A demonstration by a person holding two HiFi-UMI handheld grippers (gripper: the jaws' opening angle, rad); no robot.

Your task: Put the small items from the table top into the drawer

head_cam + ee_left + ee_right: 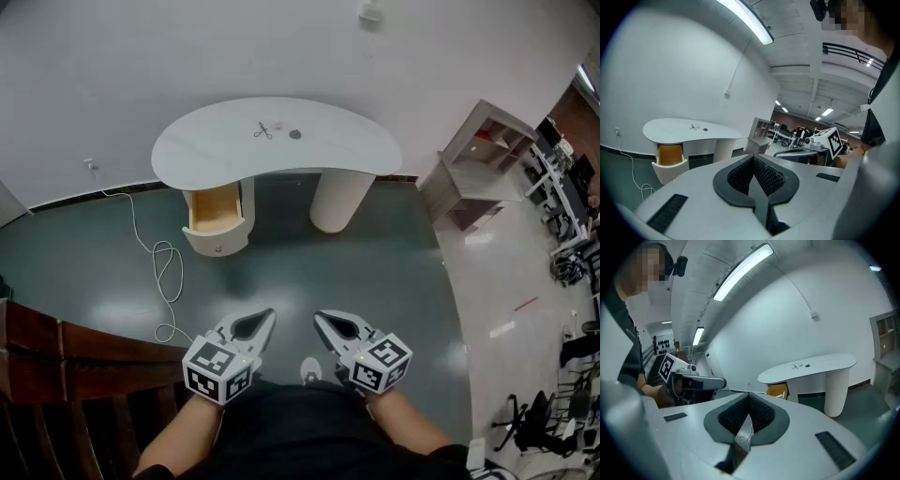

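Both grippers hang low by the person's waist, well apart from the table (216, 155). I read this as a start pose, with nothing approached yet. Left gripper (264, 323): jaws clenched on nothing. Right gripper (323, 323): jaws pressed together, also empty.

Items lie mid-top: what look like scissors (262, 131), a dark spot (295, 134) and a pale bit (278, 125) too small to name. The drawer (214, 208) stands pulled out below, likely ready to receive. Its rear is hidden under the top.

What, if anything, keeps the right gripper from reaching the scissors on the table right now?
No, probably not yet: only distance. The right gripper is shut, close to the person's body; the scissors lie on the table across a stretch of floor. Nothing blocks the path.
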